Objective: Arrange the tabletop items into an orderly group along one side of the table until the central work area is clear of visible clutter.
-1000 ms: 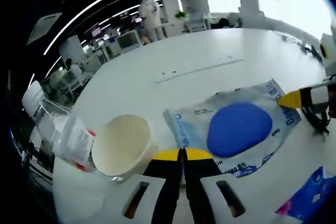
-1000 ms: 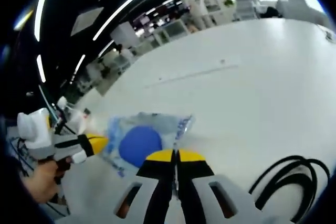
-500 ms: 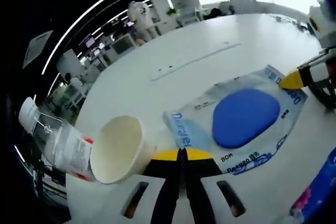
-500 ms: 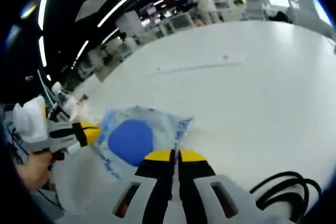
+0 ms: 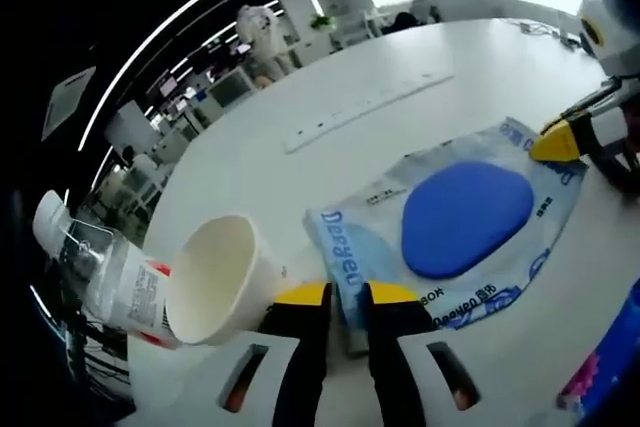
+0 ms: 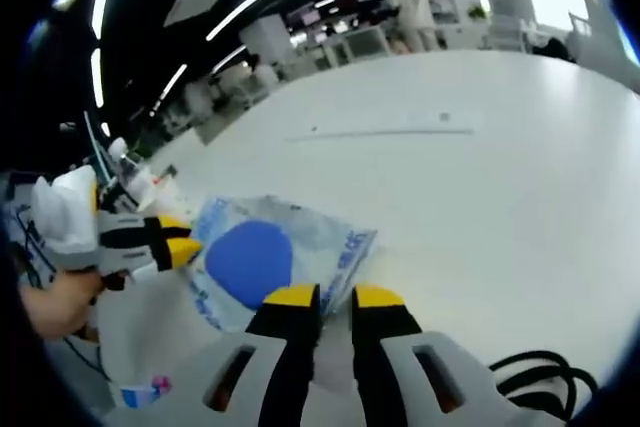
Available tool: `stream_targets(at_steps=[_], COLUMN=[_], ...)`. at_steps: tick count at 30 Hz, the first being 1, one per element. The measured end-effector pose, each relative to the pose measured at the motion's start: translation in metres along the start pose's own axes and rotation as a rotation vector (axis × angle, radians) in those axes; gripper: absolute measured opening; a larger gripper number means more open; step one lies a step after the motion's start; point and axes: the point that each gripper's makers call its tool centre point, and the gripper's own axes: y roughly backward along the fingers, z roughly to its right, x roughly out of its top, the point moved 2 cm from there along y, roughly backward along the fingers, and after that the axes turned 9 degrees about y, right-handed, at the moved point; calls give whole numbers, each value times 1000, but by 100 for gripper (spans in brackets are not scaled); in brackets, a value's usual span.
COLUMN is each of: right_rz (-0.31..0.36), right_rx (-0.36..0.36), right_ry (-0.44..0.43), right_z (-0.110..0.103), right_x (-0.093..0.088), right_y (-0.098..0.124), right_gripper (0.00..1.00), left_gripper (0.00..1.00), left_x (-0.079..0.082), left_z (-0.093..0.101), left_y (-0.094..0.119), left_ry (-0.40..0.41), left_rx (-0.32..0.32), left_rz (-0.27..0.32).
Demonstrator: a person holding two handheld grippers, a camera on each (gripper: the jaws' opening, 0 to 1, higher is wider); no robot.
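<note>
Both your claws stand slightly parted: left gripper (image 5: 346,293) over one edge of the blue packet (image 5: 455,222), right gripper (image 6: 326,297) at its opposite edge. Beyond sit the paper cup (image 5: 217,278) and plastic bottle (image 5: 105,272), side by side near the table (image 5: 330,97) edge. Judging by this, the packet is left mid-table; tidying looks partly done.

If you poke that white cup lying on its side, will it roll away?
Probably. The cup lies on its side on the smooth table, so a nudge would likely roll it in a curve. It looks like thin paper, so likely light and easy to squash. The bottle beside it may stop it.
</note>
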Motion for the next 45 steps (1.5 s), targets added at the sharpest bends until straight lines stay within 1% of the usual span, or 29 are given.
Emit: stream_targets(at_steps=[2,5,7,8,9,10,12,13,15,16,17,18,19,20,21,22,23,24,26,29,33,35,40,45], right_rz=[12,32,52,80,99,133,188,222,253,260,282,296,315,336,362,362,365,367,372,389,388,385,391,392], right_rx=[-2,19,16,18,28,43,50,56,44,42,43,44,40,37,34,25,14,7,-14,-45,-78,-82,-96,-102], right_ry=[22,34,36,45,51,59,71,87,115,117,123,120,114,110,104,104,117,129,143,116,108,101,99,107], right_z=[-2,-8,-11,-13,-16,-19,-23,-26,-26,-26,-26,-25,-24,-22,-20,-17,-14,-12,-4,5,14,15,15,17], right_x=[1,4,8,12,15,21,30,36,41,41,44,46,48,50,51,50,48,46,42,37,28,25,25,23], right_y=[3,8,14,18,21,27,36,45,58,61,70,76,84,90,97,102,108,113,123,139,156,161,172,185], right_gripper=[21,22,24,27,28,28,29,30,35,38,42,45,50,60,67,74,81,84,91,100,100,100,100,100], left_gripper=[17,16,16,16,16,17,18,18,22,28,40,51,65,83,94,100,98,99,100,100,100,100,100,100], left_x=[1,2,2,3,6,6,8,10,16,20,21,25,30,34,34,35,31,30,26,20,15,14,15,8], left_z=[1,1,1,-1,-2,-3,-5,-6,1,11,19,28,34,39,42,45,48,49,48,40,31,28,13,-6], left_y=[4,12,16,20,25,29,40,45,55,59,61,64,67,71,73,77,80,82,85,91,98,102,119,139], left_ry=[17,34,38,58,108,160,257,266,268,275,303,328,349,378,390,413,419,424,418,441,434,427,421,428], left_rx=[0,6,7,10,9,8,6,2,-33,-89,-125,-178,-215,-239,-251,-271,-293,-303,-307,-301,-282,-276,-244,-212], left_rz=[8,17,25,35,56,66,84,98,137,163,170,193,233,268,274,279,261,261,245,235,239,234,255,261])
